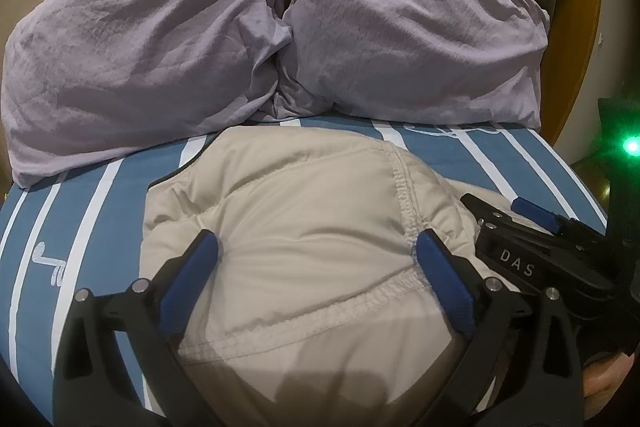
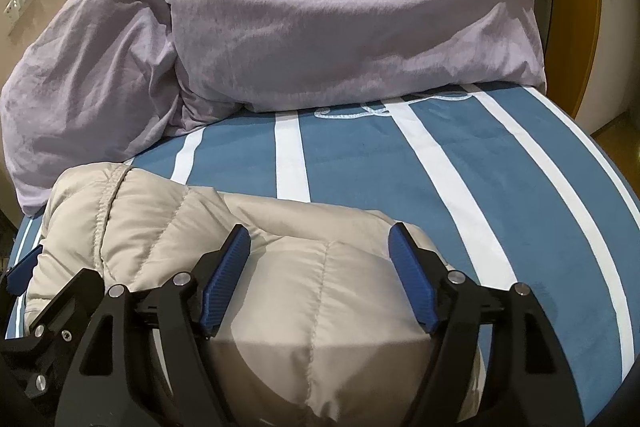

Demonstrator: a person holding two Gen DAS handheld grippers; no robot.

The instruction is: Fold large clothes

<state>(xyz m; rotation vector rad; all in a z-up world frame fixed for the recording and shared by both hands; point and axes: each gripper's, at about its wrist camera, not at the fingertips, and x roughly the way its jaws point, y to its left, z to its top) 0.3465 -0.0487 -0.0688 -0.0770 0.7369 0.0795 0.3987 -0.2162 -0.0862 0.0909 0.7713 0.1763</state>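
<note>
On the blue striped sheet (image 2: 500, 163), a beige padded jacket (image 1: 304, 211) is laid bunched, near the lilac pillows (image 1: 168, 59). Left gripper (image 1: 316, 251) and right gripper (image 2: 320, 243) are both held spread over the jacket, pads set wide; no fabric is seen pinched.

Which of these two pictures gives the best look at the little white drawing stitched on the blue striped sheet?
The right wrist view: the white stitched drawing lies in open sight just below the lilac pillows. The left wrist view shows the same drawing smaller and near the edge, plus a second stitched mark on the sheet's left side.
</note>
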